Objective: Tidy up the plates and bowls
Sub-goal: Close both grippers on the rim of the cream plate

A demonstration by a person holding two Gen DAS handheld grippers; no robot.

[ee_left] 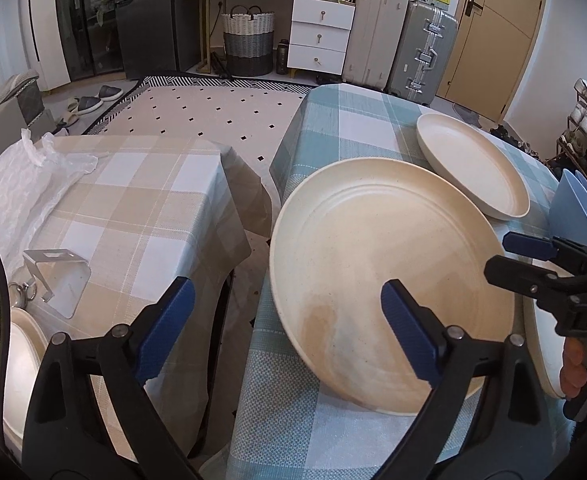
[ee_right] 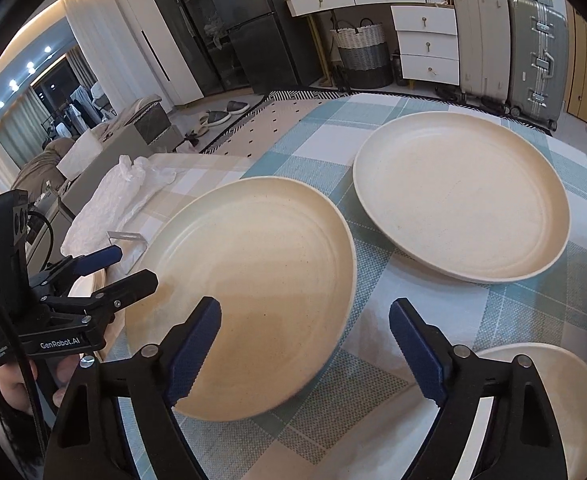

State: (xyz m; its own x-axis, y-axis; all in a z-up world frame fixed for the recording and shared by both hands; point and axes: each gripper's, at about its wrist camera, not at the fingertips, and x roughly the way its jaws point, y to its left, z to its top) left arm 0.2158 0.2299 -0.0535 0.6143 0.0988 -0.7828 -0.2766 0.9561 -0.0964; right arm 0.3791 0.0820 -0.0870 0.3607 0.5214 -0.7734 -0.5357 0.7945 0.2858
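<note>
A large cream plate (ee_right: 249,296) is seen on the blue checked table (ee_right: 377,280), near its left edge. A second plate (ee_right: 461,196) lies farther right, just beside it. Both the left gripper (ee_left: 289,328) and the right gripper (ee_right: 305,340) are held wide open, nothing gripped.

Floor: black-dotted white patterned rug (ee_left: 197,116).
Far wall: white drawer cabinet with brass knobs (ee_left: 320,36), woven grey-and-white basket (ee_left: 248,38), upright silver hard-shell suitcases (ee_left: 421,52).
Right: tan wooden door (ee_left: 493,28).
Left: dark glass-fronted cabinet (ee_right: 229,28).
</note>
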